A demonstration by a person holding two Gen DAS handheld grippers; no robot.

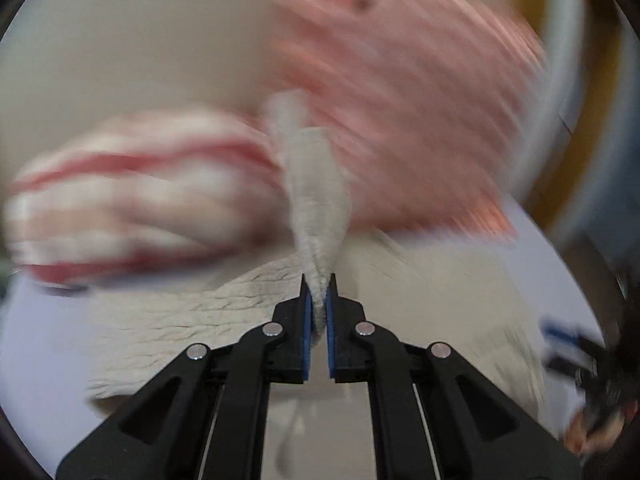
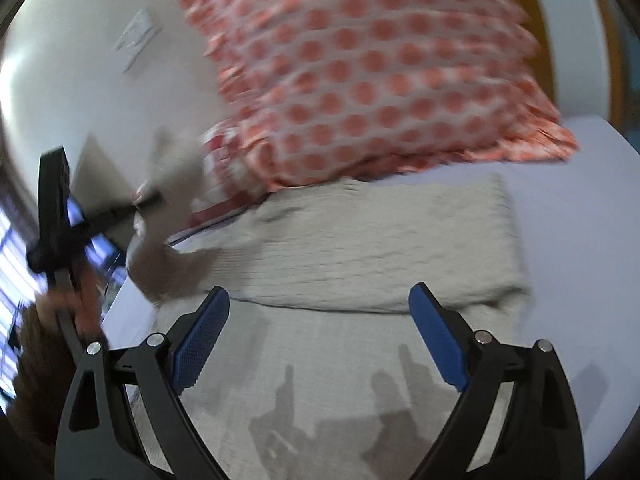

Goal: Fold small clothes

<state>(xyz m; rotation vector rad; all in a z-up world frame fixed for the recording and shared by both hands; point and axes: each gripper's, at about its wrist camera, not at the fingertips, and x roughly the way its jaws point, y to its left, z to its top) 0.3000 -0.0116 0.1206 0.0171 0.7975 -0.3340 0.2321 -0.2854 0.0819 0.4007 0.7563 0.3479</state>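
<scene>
While the cream ribbed knit garment (image 2: 360,240) lies spread on the pale lavender bed sheet (image 2: 568,248), with one fold already laid across its middle, the left gripper (image 1: 319,304) is clamped on a narrow strip of it, probably a sleeve or corner, which rises in a twisted rope from between the blue pads (image 1: 307,320). Seen from the right wrist, that lifted piece hangs off the garment's left side, just in front of the white pillow with orange-red dots (image 2: 380,72) and the red-and-white checked cloth (image 2: 224,168) tucked beside it. The right gripper (image 2: 320,340) hovers above the near part of the knit with its jaws wide apart and nothing between them. Both views are smeared by motion, so how much fabric the left pads hold is hard to judge.

The step in hand looks like carrying the lifted piece inward over the body of the garment. To do it well, I would keep the grip closed until the strip hangs untwisted, swing it low across so it lands flat and square to the existing fold, and bring the free right gripper down on the near edge to pin the knit against dragging. Releasing too high would likely let the loose weave bunch or slide toward the pillow
</scene>
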